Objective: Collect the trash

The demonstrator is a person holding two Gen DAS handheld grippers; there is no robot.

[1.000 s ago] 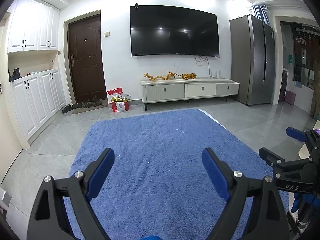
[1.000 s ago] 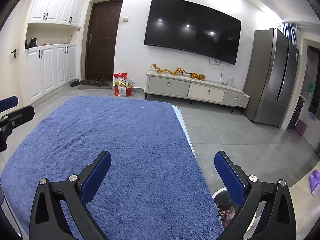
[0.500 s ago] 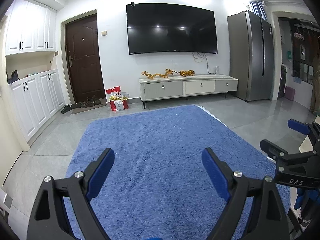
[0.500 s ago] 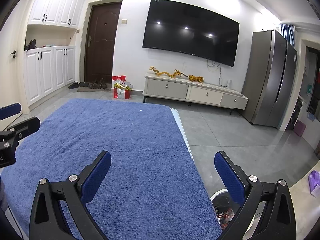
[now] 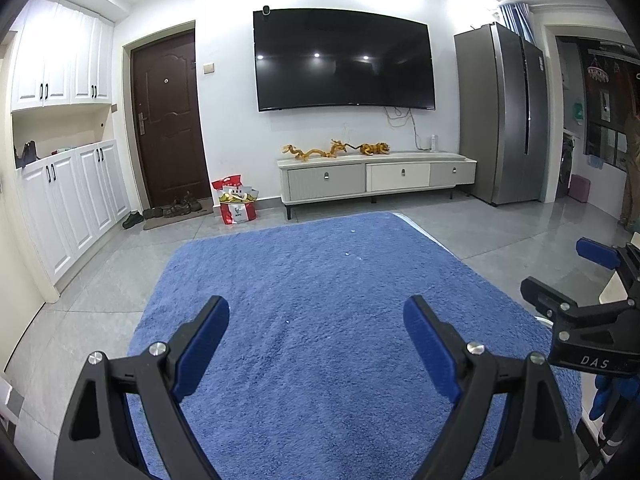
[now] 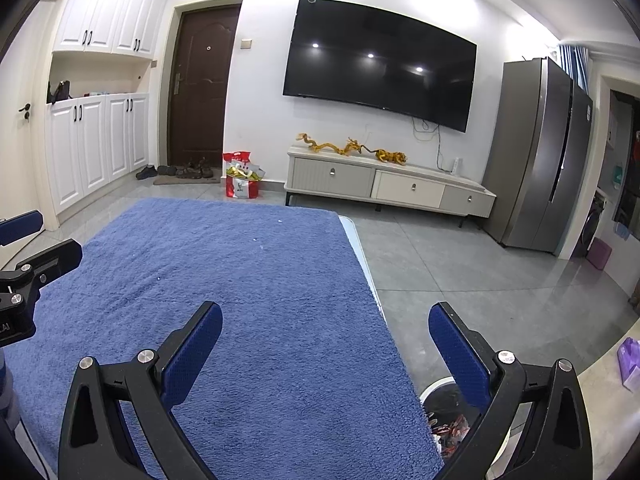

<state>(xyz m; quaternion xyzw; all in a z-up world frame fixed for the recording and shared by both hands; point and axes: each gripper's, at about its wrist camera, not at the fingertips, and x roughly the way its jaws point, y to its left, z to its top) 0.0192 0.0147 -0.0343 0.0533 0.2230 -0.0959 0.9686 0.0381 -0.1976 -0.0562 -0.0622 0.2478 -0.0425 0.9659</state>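
Right wrist view shows a white-rimmed trash bin point(image 6: 444, 396) on the grey floor point(image 6: 460, 264), just beside the blue towel-covered table point(image 6: 248, 280), holding red wrappers point(image 6: 450, 426). Both the right gripper point(image 6: 326, 344) and left gripper point(image 5: 316, 338) hang over the towel with fingers spread wide, nothing between them. A red paper bag point(image 6: 241, 180) stuffed with packaging stands near the door point(image 6: 202, 84).
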